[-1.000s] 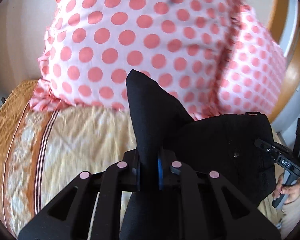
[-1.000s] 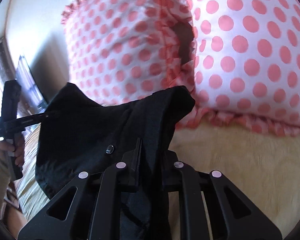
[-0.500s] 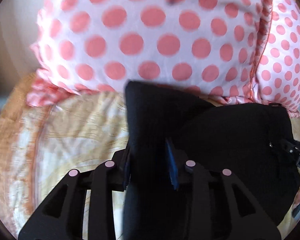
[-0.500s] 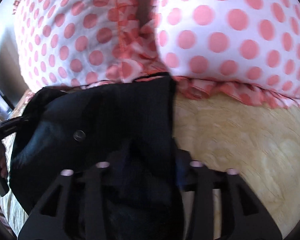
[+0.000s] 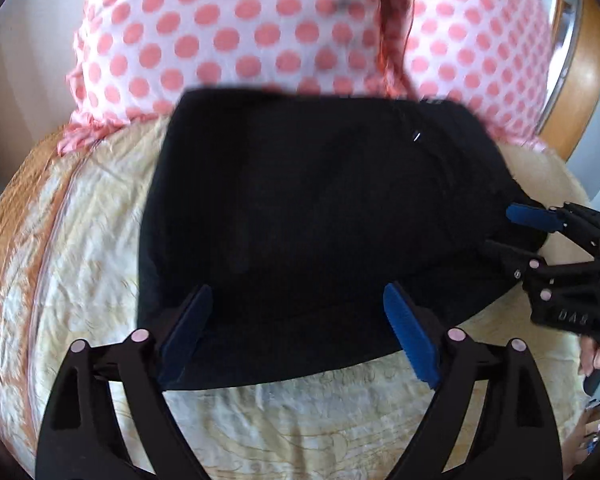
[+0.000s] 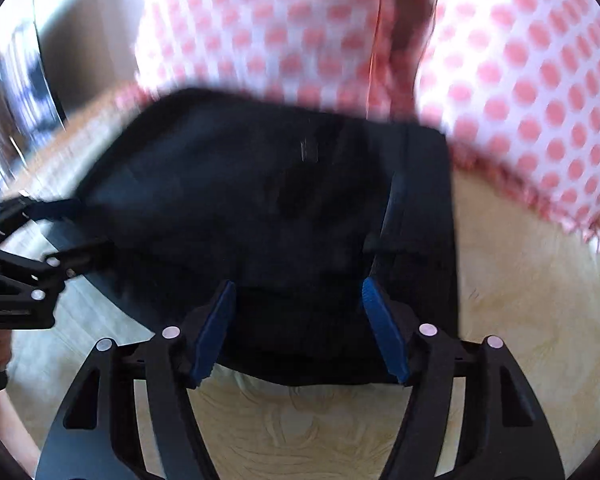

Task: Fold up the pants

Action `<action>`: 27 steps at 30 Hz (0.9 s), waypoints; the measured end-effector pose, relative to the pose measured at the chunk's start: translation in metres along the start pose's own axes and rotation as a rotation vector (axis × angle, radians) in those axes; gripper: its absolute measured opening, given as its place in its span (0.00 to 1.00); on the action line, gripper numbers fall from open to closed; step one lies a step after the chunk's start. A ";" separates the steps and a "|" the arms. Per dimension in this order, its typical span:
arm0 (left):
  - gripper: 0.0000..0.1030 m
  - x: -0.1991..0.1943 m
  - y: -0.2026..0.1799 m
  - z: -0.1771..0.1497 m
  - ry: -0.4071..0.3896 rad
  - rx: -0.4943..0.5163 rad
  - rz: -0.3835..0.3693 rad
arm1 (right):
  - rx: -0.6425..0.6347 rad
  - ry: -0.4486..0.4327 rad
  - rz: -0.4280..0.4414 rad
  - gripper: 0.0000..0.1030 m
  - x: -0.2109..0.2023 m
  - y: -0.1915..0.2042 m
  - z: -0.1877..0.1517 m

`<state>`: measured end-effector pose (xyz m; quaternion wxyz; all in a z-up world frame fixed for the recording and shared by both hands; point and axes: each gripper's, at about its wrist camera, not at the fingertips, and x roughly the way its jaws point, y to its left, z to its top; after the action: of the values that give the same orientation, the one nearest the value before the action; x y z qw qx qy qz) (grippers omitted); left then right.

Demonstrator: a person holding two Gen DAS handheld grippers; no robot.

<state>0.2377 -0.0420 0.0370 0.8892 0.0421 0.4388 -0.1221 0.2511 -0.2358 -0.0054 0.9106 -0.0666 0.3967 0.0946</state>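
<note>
**Two grippers let go of the black pants**

Two grippers that a second ago were each pinched on an upstanding fold of black cloth now stand spread, with no cloth pressed between their blue pads. The left gripper (image 5: 296,330) has just been opening and its jaws are wide; the near part of the pants (image 5: 320,216) lies flat under the gap between them. The right gripper (image 6: 298,330) has also just been opening, to a somewhat narrower spread, and the near hem of the pants (image 6: 268,208) lies below its gap in the same way. In the left wrist view the right gripper (image 5: 516,228) shows at the right edge of the frame, its blue pad over the right edge of the cloth; in the right wrist view the left gripper (image 6: 72,228) shows at the left edge.

Earlier the garment rose in a peak in front of each camera. Now it lies spread as one broad, roughly four-sided dark panel in the middle of both frames, on the cream and orange bedspread (image 5: 80,280). Its far edge lies against the foot of the pink polka-dot pillows (image 5: 228,32) across the top of the frame; its near edge curves just ahead of the gripper fingers. A small pale fleck shows on the cloth in its upper right part. The right wrist view is blurred.
</note>
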 end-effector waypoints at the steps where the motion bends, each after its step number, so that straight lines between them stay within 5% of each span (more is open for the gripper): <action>1: 0.89 0.001 -0.004 -0.001 -0.001 0.009 0.018 | 0.005 0.007 -0.006 0.67 0.000 0.001 0.001; 8: 0.95 -0.013 0.004 0.003 -0.004 -0.077 0.026 | 0.151 -0.054 0.006 0.76 -0.017 -0.010 -0.003; 10: 0.96 -0.034 0.007 -0.006 -0.065 -0.068 0.047 | 0.243 -0.131 0.010 0.99 -0.043 -0.015 -0.019; 15: 0.98 -0.077 0.004 -0.053 -0.156 -0.010 0.096 | 0.325 -0.184 0.023 0.99 -0.072 -0.004 -0.064; 27: 0.98 -0.065 -0.001 -0.097 -0.100 -0.034 0.113 | 0.252 -0.122 -0.030 0.99 -0.060 0.045 -0.099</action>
<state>0.1245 -0.0138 0.0292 0.9161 0.0455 0.3929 -0.0660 0.1307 -0.2190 -0.0304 0.9355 0.0483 0.3483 0.0341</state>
